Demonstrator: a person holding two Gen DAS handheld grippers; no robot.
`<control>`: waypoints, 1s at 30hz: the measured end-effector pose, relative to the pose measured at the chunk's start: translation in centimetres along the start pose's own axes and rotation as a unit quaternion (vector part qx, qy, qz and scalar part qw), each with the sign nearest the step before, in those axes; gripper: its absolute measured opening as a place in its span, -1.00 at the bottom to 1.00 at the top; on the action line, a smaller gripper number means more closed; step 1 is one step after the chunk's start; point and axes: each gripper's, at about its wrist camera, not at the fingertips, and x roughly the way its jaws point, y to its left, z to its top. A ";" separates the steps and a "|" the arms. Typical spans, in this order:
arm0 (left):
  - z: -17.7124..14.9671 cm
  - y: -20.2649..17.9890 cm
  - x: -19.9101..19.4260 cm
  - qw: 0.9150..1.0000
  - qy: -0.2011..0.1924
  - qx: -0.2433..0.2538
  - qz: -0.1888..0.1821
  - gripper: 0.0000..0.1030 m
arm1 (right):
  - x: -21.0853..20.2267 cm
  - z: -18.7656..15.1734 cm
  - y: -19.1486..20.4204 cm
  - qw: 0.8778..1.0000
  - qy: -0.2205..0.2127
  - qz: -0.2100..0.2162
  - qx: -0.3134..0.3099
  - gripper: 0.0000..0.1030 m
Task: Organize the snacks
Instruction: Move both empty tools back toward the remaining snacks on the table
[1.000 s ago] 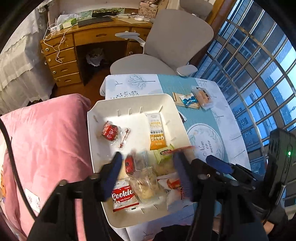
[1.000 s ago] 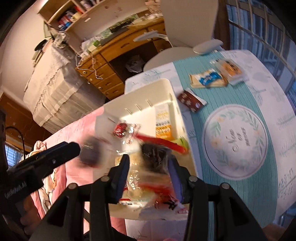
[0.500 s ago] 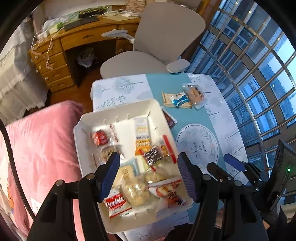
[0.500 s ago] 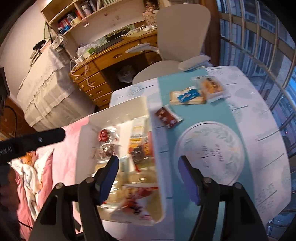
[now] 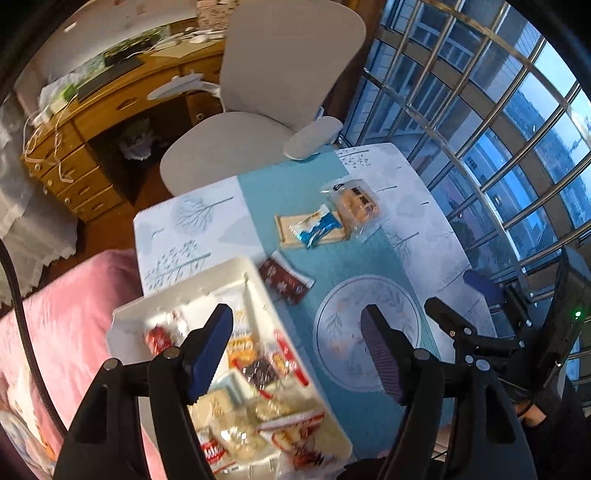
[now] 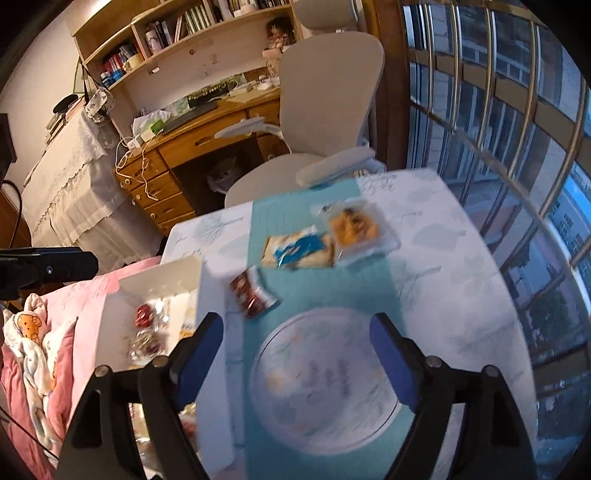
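Bedroom-study, lit blue from a barred window (image 5: 491,122) on the right; wooden desk (image 6: 192,147) with drawers and dangling cables at the back, bookshelves (image 6: 177,26) above it, a grey swivel chair (image 5: 273,92) pushed up to the table's far edge. Small table (image 5: 417,210) under a pale cloth printed with trees, a teal runner (image 5: 273,192) down its middle and a round leafy emblem (image 6: 321,373) printed near the front. Pink bedding (image 5: 62,317) pressed against the table's left side, white lace-edged cover (image 6: 70,166) beyond it. White tray (image 5: 184,291) at the table's left edge, crowded with wrapped snacks, blurred by motion. Outside the tray, on the runner: dark red packet (image 5: 284,280) just beside the tray's right wall; farther back, a beige-and-blue packet (image 5: 312,229) touching a clear pack of orange biscuits (image 5: 356,206). Left gripper (image 5: 295,350) hovering over the tray's right wall and the runner, jaws opening, nothing between them. Right gripper (image 6: 297,354) hovering over the round emblem, jaws opening wide, likewise nothing gripped. Right gripper's black body visible at the right of the left wrist view.
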 end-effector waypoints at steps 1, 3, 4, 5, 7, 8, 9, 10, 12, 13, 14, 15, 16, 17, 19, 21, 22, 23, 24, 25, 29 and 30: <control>0.6 -0.4 0.5 1.000 0.001 0.004 0.002 0.38 | 0.4 0.6 -0.6 1.000 -0.004 -0.001 -0.007 0.69; 2.0 -1.1 1.4 1.000 0.005 0.012 0.001 0.42 | 1.1 1.6 -1.6 1.000 -0.012 -0.003 -0.017 0.71; 2.8 -1.6 2.1 1.000 0.007 0.016 -0.001 0.43 | 1.4 2.0 -1.9 1.000 -0.014 -0.003 -0.021 0.73; 3.4 -1.9 2.7 1.000 0.011 0.020 -0.001 0.44 | 1.9 2.6 -2.5 1.000 -0.017 -0.001 -0.025 0.74; 4.6 -2.5 3.9 0.999 0.016 0.028 -0.001 0.46 | 2.8 3.4 -3.3 0.999 -0.021 0.003 -0.032 0.82; 5.1 -2.8 4.5 0.999 0.019 0.032 -0.001 0.48 | 3.3 3.8 -3.8 0.999 -0.023 0.004 -0.036 0.84; 5.7 -3.0 5.3 0.999 0.021 0.036 -0.001 0.50 | 3.9 4.2 -4.3 0.999 -0.026 0.004 -0.041 0.87; 6.3 -3.2 6.2 0.999 0.025 0.039 -0.001 0.50 | 4.4 4.4 -4.6 0.999 -0.029 0.004 -0.044 0.89; 7.3 -3.6 8.1 0.998 0.032 0.046 -0.002 0.52 | 5.8 5.0 -5.3 0.998 -0.032 0.000 -0.051 0.90; 7.7 -3.7 8.9 0.998 0.034 0.050 -0.001 0.53 | 6.7 5.1 -5.7 0.998 -0.033 -0.001 -0.054 0.92; 8.0 -3.7 9.7 0.998 0.037 0.053 -0.001 0.53 | 7.5 5.3 -5.9 0.998 -0.032 -0.002 -0.057 0.92; 8.3 -3.8 10.6 0.998 0.041 0.056 -0.001 0.54 | 8.2 5.4 -6.1 0.998 -0.034 -0.003 -0.060 0.93; 8.6 -3.8 11.4 0.997 0.044 0.059 -0.002 0.54 | 8.9 5.4 -6.3 0.997 -0.036 -0.005 -0.062 0.94; 8.9 -3.8 12.2 0.997 0.047 0.063 0.000 0.54 | 9.8 5.5 -6.6 0.997 -0.037 -0.008 -0.064 0.94; 9.3 -3.9 14.0 0.996 0.052 0.071 0.006 0.54 | 11.3 5.4 -7.0 0.997 -0.036 -0.009 -0.066 0.95; 9.6 -4.0 15.8 0.995 0.056 0.081 0.010 0.54 | 13.1 5.3 -7.4 0.997 -0.030 -0.009 -0.067 0.95; 9.7 -4.0 16.5 0.995 0.059 0.083 0.011 0.54 | 13.8 5.2 -7.5 0.997 -0.027 -0.009 -0.068 0.95; 9.8 -4.0 17.3 0.994 0.064 0.085 0.011 0.54 | 14.7 5.0 -7.7 0.997 -0.023 -0.009 -0.070 0.95; 9.9 -4.0 18.3 0.994 0.070 0.087 0.009 0.54 | 15.5 4.8 -7.7 0.997 -0.019 -0.012 -0.074 0.95; 10.0 -4.0 18.9 0.993 0.073 0.089 0.010 0.54 | 16.2 4.6 -7.7 0.997 -0.016 -0.013 -0.078 0.95; 10.2 -4.1 21.5 0.991 0.083 0.100 0.016 0.54 | 18.3 4.0 -7.8 0.996 -0.012 -0.015 -0.088 0.96; 10.3 -4.1 22.1 0.991 0.085 0.102 0.017 0.54 | 18.8 3.9 -7.8 0.996 -0.011 -0.015 -0.090 0.96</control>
